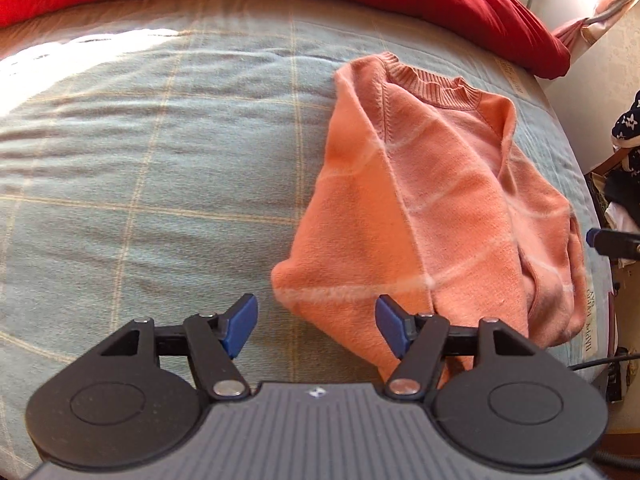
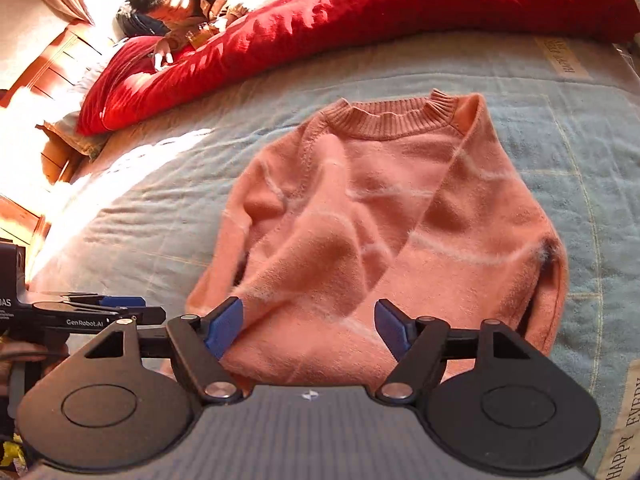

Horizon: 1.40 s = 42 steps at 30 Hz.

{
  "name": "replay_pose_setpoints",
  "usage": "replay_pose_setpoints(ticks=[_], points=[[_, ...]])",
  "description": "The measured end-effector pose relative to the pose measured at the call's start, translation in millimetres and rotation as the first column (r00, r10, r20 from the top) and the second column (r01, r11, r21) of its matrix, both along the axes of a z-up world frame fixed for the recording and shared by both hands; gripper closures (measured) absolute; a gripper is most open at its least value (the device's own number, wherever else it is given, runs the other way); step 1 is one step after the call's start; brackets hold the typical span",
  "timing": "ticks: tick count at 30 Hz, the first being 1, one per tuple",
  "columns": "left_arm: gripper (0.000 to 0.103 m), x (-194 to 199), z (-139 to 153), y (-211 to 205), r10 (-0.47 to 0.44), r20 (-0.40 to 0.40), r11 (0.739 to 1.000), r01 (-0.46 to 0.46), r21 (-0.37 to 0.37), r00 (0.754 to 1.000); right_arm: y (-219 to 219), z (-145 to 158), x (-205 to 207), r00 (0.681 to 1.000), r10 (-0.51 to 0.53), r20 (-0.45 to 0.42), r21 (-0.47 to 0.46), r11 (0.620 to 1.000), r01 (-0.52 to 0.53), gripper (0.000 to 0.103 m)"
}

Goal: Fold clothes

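An orange-pink sweater point(image 1: 432, 208) with thin pale stripes lies on the bed, its sleeves folded in over the body and its ribbed collar toward the far side. In the left wrist view my left gripper point(image 1: 316, 330) hovers open over the sweater's lower left corner, nothing between its blue pads. The right wrist view shows the same sweater point(image 2: 384, 232) from its hem side. My right gripper point(image 2: 310, 330) stands open above the hem, with fabric below the gap and not pinched. The left gripper point(image 2: 120, 302) shows at the left edge of that view.
The sweater rests on a light blue checked bedspread point(image 1: 140, 168). A red duvet point(image 2: 360, 12) is bunched along the far side, and a person point(image 2: 176, 4) lies beyond it. Wooden furniture point(image 2: 44, 80) stands left; dark clothes point(image 1: 628, 128) sit past the bed's right edge.
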State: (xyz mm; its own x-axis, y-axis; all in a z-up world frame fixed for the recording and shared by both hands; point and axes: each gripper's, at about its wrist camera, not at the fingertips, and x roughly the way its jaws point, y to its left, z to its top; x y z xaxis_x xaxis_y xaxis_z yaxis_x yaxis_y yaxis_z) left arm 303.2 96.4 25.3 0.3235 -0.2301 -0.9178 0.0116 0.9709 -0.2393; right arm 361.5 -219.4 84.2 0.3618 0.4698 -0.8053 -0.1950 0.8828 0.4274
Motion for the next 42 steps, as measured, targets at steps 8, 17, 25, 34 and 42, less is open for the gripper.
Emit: replay_pose_setpoints(ticks=[8,17,25,34,42], points=[[0.034,-34,-9,47,0.003,0.026,0.996,-0.005,0.084,1.0,101,1,37,0.986,0.162,-0.029,0.028,0.986,-0.162,0.02],[0.034,-60,-35,124,0.072,0.021,0.977,-0.075,0.197,0.997,176,-77,54,0.963,0.128,-0.236,-0.151,0.974,-0.166,0.019],[0.034,-85,-45,170,0.14,0.04,0.973,-0.145,0.18,0.989,202,-108,67,0.939,0.104,-0.329,-0.102,0.984,-0.145,0.014],[0.034,-107,-59,206,0.193,0.023,0.969,-0.195,0.153,0.981,224,-112,55,0.926,0.128,-0.356,-0.048,0.987,-0.155,0.013],[0.034,-103,-65,236,0.228,0.036,0.964,-0.231,0.135,0.973,275,-85,80,0.934,0.25,-0.255,0.115,0.967,-0.228,0.012]])
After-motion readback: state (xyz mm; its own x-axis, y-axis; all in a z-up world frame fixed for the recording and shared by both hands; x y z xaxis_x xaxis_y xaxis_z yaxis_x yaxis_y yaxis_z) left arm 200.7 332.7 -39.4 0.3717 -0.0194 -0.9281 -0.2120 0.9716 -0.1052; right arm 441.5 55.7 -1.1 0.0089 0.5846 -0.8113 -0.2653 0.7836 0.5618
